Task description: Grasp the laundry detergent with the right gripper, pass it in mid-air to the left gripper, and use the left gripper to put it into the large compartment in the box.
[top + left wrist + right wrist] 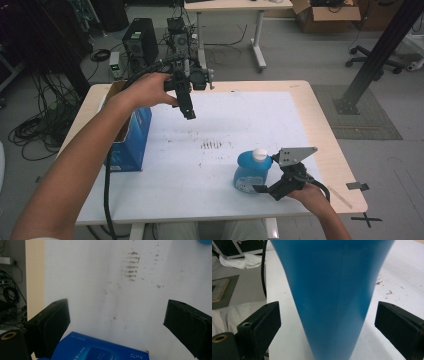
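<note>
A blue bottle (247,175) with a white cap (259,154) stands on the white mat (225,115) at the front right. My right gripper (266,190) is low beside it, and its jaws stand open on either side of the bottle's body (329,290) with gaps showing. My left gripper (188,112) hangs open in the air over the back left of the mat, pointing down, with nothing between its jaws. Just left of it stands an open blue carton (129,140), whose printed top edge (100,350) lies below the left gripper's (117,315) jaws.
Brown smudges (211,145) mark the middle of the mat. The wooden table edge (335,150) runs past the mat on the right. Behind the table are a computer tower (140,42), floor cables (35,130), another desk (235,5) and a black post (375,55).
</note>
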`<state>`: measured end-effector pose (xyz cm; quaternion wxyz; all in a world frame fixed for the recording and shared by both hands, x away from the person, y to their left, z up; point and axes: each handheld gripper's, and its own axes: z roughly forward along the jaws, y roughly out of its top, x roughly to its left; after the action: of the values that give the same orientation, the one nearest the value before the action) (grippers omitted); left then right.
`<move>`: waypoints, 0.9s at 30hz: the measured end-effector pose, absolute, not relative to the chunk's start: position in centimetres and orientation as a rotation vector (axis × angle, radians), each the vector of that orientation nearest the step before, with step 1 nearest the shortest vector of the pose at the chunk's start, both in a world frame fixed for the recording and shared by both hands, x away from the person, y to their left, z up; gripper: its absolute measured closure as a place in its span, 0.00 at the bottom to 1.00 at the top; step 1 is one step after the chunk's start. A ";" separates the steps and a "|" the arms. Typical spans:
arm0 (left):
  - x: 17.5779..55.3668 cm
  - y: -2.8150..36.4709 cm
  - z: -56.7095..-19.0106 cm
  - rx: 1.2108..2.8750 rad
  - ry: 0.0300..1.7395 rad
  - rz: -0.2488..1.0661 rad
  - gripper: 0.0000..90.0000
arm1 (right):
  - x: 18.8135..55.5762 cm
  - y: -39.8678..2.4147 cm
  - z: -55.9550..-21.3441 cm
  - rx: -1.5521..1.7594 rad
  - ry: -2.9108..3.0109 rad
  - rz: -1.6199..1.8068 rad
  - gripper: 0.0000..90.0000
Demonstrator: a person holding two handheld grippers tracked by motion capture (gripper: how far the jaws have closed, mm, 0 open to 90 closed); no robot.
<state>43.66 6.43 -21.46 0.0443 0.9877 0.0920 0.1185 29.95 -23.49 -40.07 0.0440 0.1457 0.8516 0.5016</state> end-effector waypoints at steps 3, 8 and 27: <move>43.6 6.4 -21.4 3.019 0.281 0.365 0.08 | 30.0 -23.1 -40.2 0.442 2.599 1.534 0.07; 43.6 6.5 -21.4 3.018 0.283 0.367 0.08 | 30.0 -22.9 -40.4 0.443 2.589 1.548 0.08; 43.7 6.6 -21.4 3.019 0.285 0.371 0.08 | 30.0 -22.8 -40.5 0.436 2.570 1.581 0.18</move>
<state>43.71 6.55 -21.39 0.0434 0.9873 0.0933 0.1214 30.01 -22.82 -40.55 0.0464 0.1429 0.8420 0.5182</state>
